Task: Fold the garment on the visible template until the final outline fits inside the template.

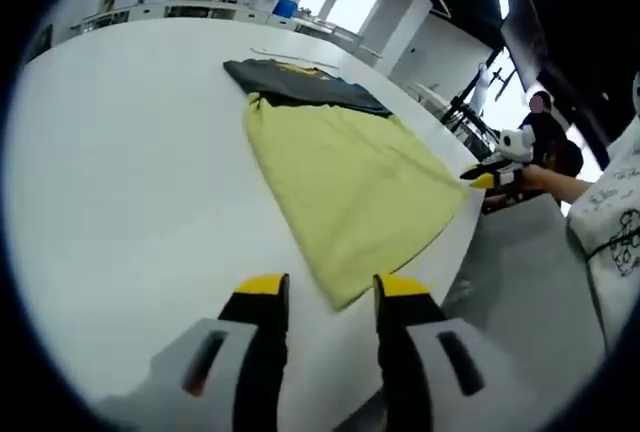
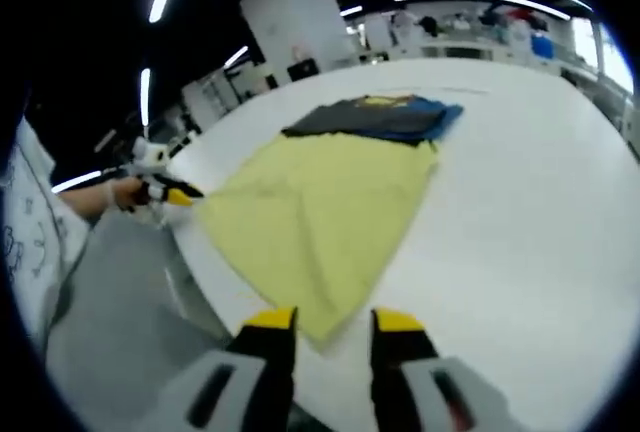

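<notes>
While the big white worktop (image 1: 120, 182) takes up most of what I see, the yellow garment (image 1: 350, 187) lies spread out flat on it, near the edge closest to me. It looks like one wide sheet of cloth, with no fold in it that I can make out. At its far end it touches a darker cloth (image 1: 300, 84), dark grey with some blue. I can't tell if that is the template or just another piece of clothing. A thin line shows on the worktop just past it, too small for me to read.

So I think the folding has hardly begun. Most of the work is left: the sides and the near end must come in until the shape is small enough.

My left claw (image 1: 330, 290) is open and has nothing in it. It sits right at one near corner of the yellow garment. My right claw (image 2: 332, 320) is open too, with nothing in it, at the other near corner. Both seem ready to pinch a corner.
</notes>
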A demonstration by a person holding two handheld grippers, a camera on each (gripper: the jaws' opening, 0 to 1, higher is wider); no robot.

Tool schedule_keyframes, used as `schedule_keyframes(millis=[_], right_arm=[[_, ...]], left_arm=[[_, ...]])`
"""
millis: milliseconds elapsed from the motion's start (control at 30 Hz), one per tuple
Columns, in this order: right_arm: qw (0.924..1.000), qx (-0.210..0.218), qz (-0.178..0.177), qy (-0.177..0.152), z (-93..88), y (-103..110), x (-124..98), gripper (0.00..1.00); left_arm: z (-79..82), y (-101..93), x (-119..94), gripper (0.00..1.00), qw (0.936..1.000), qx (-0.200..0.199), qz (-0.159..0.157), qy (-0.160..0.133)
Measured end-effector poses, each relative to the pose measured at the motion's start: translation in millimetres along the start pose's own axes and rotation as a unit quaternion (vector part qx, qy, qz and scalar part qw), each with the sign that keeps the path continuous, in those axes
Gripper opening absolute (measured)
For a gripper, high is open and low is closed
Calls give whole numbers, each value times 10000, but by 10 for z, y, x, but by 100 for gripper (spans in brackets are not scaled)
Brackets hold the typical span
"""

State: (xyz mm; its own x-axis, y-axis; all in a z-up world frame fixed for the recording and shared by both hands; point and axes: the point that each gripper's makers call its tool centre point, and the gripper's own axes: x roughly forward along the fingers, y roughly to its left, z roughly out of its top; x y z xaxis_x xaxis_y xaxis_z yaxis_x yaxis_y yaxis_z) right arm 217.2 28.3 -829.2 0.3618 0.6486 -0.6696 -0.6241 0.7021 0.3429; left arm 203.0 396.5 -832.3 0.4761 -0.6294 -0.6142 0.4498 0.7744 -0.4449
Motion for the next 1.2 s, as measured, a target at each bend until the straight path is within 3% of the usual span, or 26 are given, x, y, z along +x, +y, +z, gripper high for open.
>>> schedule_keyframes(millis=[167, 300, 567, 633, 900, 1200], right_arm=[[9998, 195, 45, 15, -69, 19, 4, 18], [9996, 281, 92, 47, -103, 44, 36, 15], [9992, 362, 164, 74, -122, 77, 72, 5], [9991, 346, 198, 136, -142, 82, 72, 0], [9988, 469, 138, 100, -123, 78, 5, 0], [9934, 1111, 283, 34, -215, 79, -139, 0]], left_arm=[[-39, -8, -5, 21, 9995, -285, -108, 53], [-30, -19, 15, 15, 9963, -828, -233, -13], [-35, -12, 84, 9, 9942, -1018, -353, -39], [-62, -9, 73, 0, 9945, -970, -396, 60], [-71, -2, 9, 0, 9927, -1116, -457, 93], [-235, -288, -46, 0, 9906, -1112, -771, 209]])
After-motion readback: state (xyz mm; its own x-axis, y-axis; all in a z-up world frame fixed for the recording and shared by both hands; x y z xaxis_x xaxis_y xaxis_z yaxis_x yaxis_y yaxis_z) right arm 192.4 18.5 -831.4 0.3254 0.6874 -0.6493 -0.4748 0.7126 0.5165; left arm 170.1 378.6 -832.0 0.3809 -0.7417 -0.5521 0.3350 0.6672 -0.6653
